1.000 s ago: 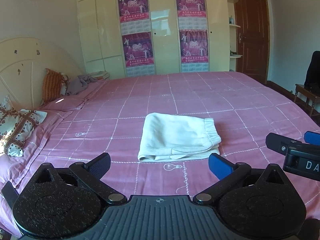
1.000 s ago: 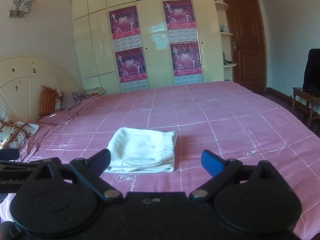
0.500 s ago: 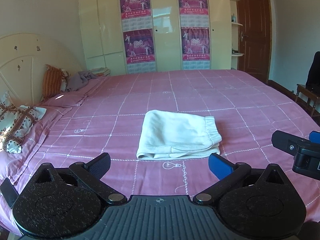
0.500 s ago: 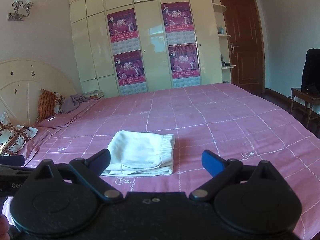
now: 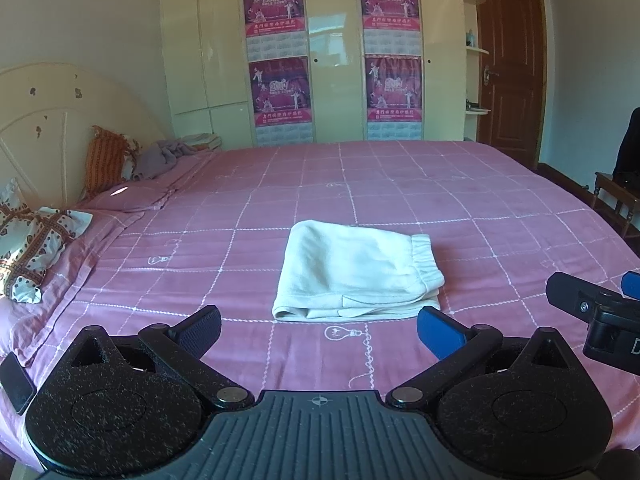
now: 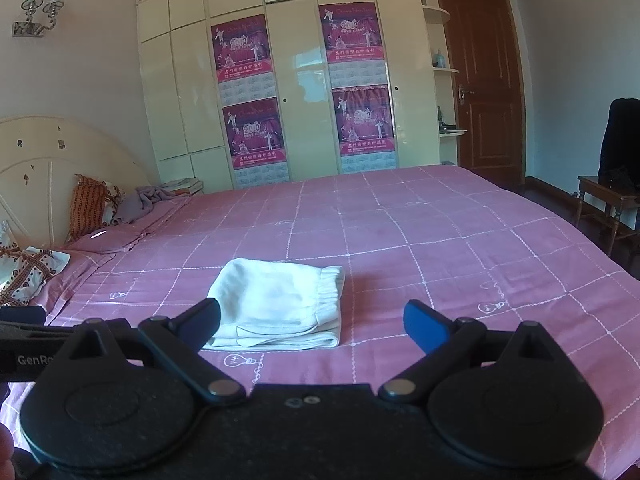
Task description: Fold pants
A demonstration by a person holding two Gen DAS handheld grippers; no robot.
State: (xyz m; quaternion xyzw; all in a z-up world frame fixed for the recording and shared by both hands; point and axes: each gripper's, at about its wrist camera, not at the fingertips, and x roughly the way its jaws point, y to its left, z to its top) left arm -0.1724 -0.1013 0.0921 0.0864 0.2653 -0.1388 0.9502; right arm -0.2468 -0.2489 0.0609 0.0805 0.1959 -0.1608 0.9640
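Note:
Cream-white pants [image 5: 354, 272] lie folded into a compact rectangle on the pink checked bedspread [image 5: 460, 208], elastic waistband to the right. They also show in the right wrist view [image 6: 276, 304]. My left gripper [image 5: 318, 330] is open and empty, held back from the pants near the bed's front edge. My right gripper [image 6: 312, 324] is open and empty, also short of the pants and a little to their right. The right gripper's body [image 5: 592, 308] shows at the right edge of the left wrist view.
Pillows [image 5: 36, 240] and a grey garment [image 5: 168, 154] lie at the headboard on the left. A cream wardrobe [image 5: 336, 52] with posters stands behind the bed. A brown door [image 5: 508, 64] and a wooden chair [image 6: 612, 200] are on the right.
Both grippers have drawn back and lifted slightly from the folded pants, which stay still. Both stay open.

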